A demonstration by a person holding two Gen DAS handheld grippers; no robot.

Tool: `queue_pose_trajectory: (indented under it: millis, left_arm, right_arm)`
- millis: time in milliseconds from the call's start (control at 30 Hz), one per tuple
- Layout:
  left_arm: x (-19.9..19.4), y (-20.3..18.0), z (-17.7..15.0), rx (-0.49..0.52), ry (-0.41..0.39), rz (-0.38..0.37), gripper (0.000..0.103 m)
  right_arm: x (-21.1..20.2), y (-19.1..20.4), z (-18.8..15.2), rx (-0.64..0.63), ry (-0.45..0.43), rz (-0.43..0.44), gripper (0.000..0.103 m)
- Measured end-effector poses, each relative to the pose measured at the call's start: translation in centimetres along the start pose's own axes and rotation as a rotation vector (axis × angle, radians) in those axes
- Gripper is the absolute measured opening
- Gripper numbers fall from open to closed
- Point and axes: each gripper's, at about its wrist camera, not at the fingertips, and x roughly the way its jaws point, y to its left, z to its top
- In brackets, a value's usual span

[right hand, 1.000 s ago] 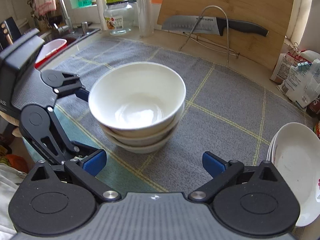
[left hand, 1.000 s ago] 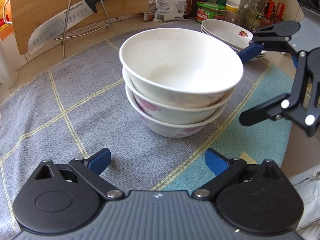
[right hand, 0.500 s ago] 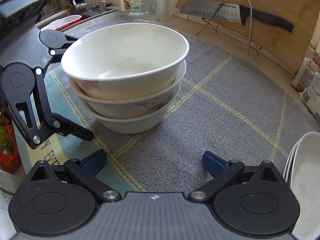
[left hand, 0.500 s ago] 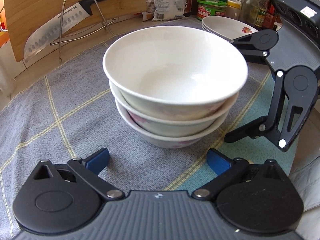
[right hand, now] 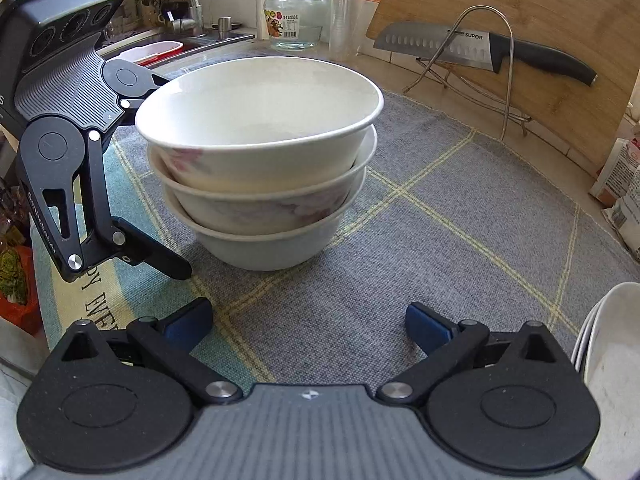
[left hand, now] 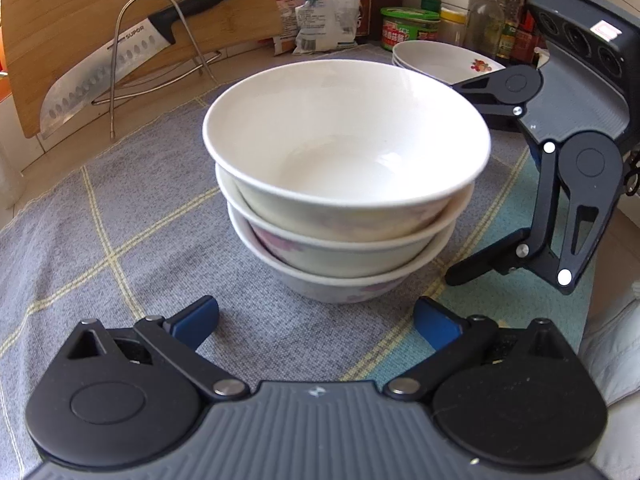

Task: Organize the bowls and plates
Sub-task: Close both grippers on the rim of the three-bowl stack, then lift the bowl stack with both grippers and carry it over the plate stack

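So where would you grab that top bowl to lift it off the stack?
By its rim. The top bowl sits nested in the stack of bowls, so only its flared lip stands clear. I would likely bring the open left gripper in from the near side, one finger inside, one outside, and lift straight up.

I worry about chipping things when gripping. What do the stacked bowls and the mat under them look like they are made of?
The bowls look like glazed ceramic or porcelain: glossy white with window glare, and faint pink floral prints outside. Melamine can't be ruled out. The mat looks like woven fabric: matte grey, visible coarse weave, yellow grid lines.
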Motion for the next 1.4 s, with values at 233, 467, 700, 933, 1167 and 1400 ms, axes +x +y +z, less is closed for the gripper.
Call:
queue_pose_trajectory:
  millis: [233,467,700,933,1167,1400]
  left_arm:
    - [0.4,0.7,0.3,0.077,-0.03,-0.062,0.103]
    - [0.3,2.3,0.6,0.203,-0.038,-0.17,0.102]
    - [0.6,3.5,1.6,0.329,-0.038,-0.275,0.097]
    - [1.7,5.0,2.5,0.343,-0.014,-0.351,0.092]
    - [2.2,5.2,2.8,0.383,0.015,-0.401,0.084]
    - [2.7,5.2,2.7,0.412,0.036,-0.414,0.082]
  right_arm:
    - [0.7,0.1,1.2,0.013,0.043,-0.017,0.103]
    - [1.1,0.9,3.2,-0.099,0.051,-0.006,0.103]
    - [1.2,1.3,5.1,-0.167,0.064,0.034,0.1]
    - [1.5,1.1,5.9,-0.201,0.097,0.092,0.09]
    - [1.5,0.4,6.5,-0.197,0.098,0.151,0.088]
    - [1.6,0.1,6.3,-0.208,0.096,0.171,0.088]
